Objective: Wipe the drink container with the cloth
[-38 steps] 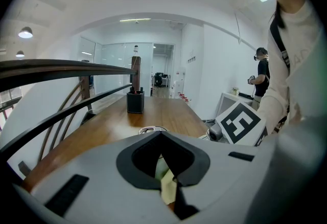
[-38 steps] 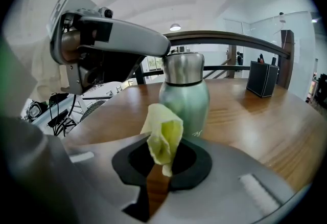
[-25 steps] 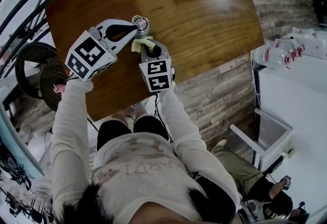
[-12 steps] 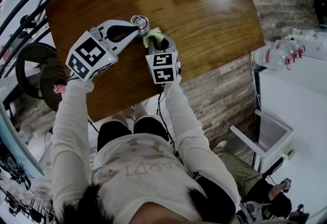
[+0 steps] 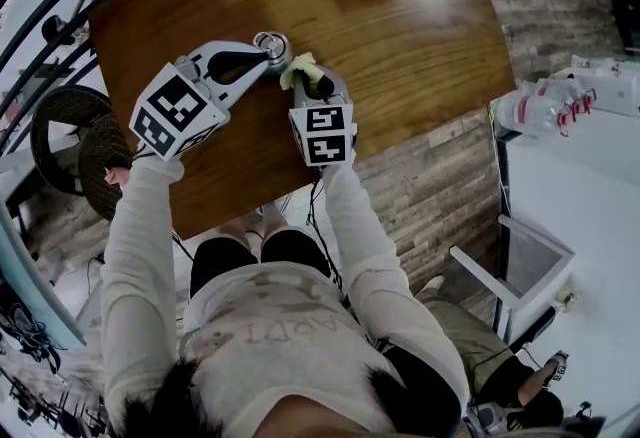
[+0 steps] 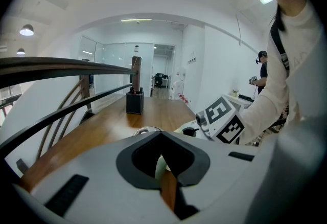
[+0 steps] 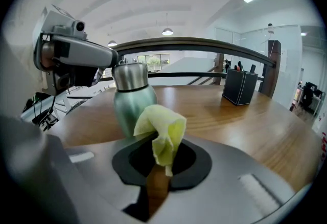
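Right gripper view: crumpled cloth (image 7: 161, 133) in clenched right tool (image 7: 159, 171); left tool (image 7: 104, 58) gripping steel-capped bottle (image 7: 131, 101).

The drink container (image 7: 132, 108) is smooth satin metal; the cloth (image 7: 163, 133) is soft matt fabric; the tabletop (image 7: 245, 126) is glossy wood.

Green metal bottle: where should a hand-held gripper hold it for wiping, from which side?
Probably the steel cap of the green metal bottle, from the person's left, as the left hand-held gripper does. It stands upright on the wooden table; the cap is narrower than the body, leaving that bare for the yellow cloth in the right hand-held gripper.
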